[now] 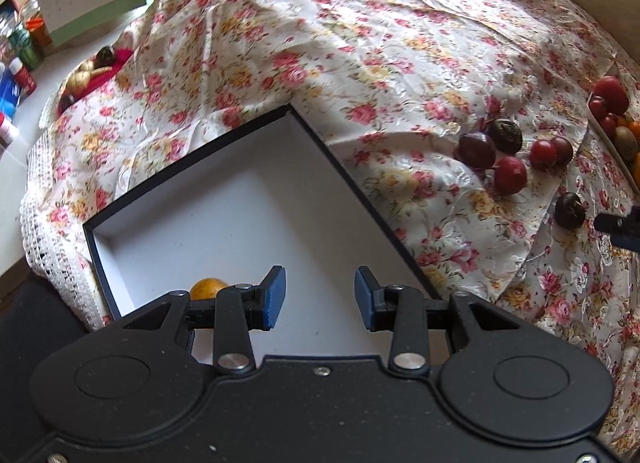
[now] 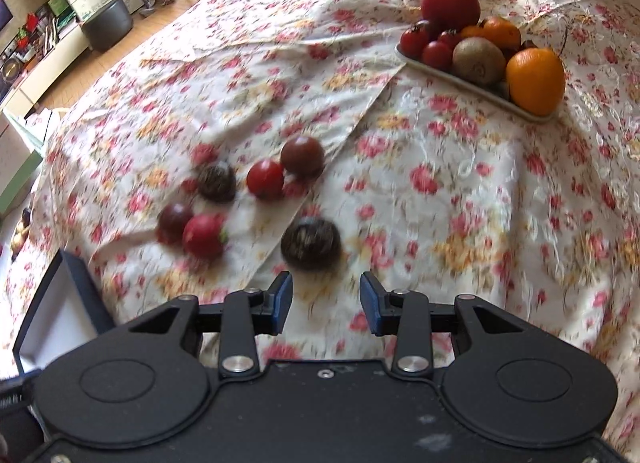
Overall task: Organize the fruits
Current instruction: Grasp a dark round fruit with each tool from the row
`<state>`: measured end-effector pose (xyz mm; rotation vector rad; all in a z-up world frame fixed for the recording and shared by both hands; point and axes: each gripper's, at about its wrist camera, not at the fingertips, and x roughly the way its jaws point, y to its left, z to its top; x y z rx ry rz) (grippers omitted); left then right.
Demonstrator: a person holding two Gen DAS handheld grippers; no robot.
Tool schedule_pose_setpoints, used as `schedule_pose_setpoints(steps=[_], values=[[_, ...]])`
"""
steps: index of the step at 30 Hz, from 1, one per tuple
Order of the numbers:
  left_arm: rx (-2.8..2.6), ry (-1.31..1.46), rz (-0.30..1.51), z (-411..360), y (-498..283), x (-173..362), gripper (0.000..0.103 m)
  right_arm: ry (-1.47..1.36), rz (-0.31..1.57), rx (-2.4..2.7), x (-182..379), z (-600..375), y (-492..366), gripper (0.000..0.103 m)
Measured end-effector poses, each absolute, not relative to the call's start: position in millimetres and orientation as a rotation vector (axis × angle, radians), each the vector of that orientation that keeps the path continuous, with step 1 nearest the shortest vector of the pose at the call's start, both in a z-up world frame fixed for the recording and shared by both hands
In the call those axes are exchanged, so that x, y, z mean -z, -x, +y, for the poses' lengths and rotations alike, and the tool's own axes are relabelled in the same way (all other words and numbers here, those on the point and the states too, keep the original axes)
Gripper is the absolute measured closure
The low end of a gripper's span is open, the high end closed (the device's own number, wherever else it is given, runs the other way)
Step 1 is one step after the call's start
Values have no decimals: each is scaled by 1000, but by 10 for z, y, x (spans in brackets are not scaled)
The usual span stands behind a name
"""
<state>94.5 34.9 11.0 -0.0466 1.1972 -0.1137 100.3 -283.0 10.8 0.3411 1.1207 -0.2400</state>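
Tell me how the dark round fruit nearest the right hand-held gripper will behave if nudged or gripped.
The dark round fruit looks near-spherical and lies loose on wrinkled tablecloth, so a nudge would probably roll it. Its skin seems rough, likely giving the pads fair grip.

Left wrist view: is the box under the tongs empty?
No. A yellow-orange fruit lies inside the white-lined box, near its lower left wall, partly hidden behind the left tongs.

Left claw (image 1: 320,297) at lower centre of its view, angled steeply down, blue pads (image 1: 276,297) parted, nothing between them. Right claw (image 2: 326,303) likewise lower centre, pitched down, jaws apart and empty; view motion-blurred.
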Motion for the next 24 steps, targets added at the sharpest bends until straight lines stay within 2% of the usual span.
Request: schedule_pose_setpoints(steps=[4, 7, 15, 17, 19, 24], values=[[148, 17, 1174, 197, -942, -168, 57, -343, 1125, 223, -45, -2852, -1137, 59], [191, 7, 1165, 64, -926, -209, 57, -320, 1135, 210, 42, -2796, -1229, 53], [293, -13, 1174, -304, -979, -225, 57, -234, 1170, 221, 347, -2625, -1376, 49], [310, -21, 1163, -409, -1008, -229, 57, -210, 1142, 223, 348, -2601, -1378, 49], [318, -40, 1148, -517, -1043, -226, 57, -218, 1134, 205, 339, -2614, -1384, 57], [324, -59, 1143, -775, -1208, -165, 57, -221, 1110, 179, 245, -2687, -1311, 58]])
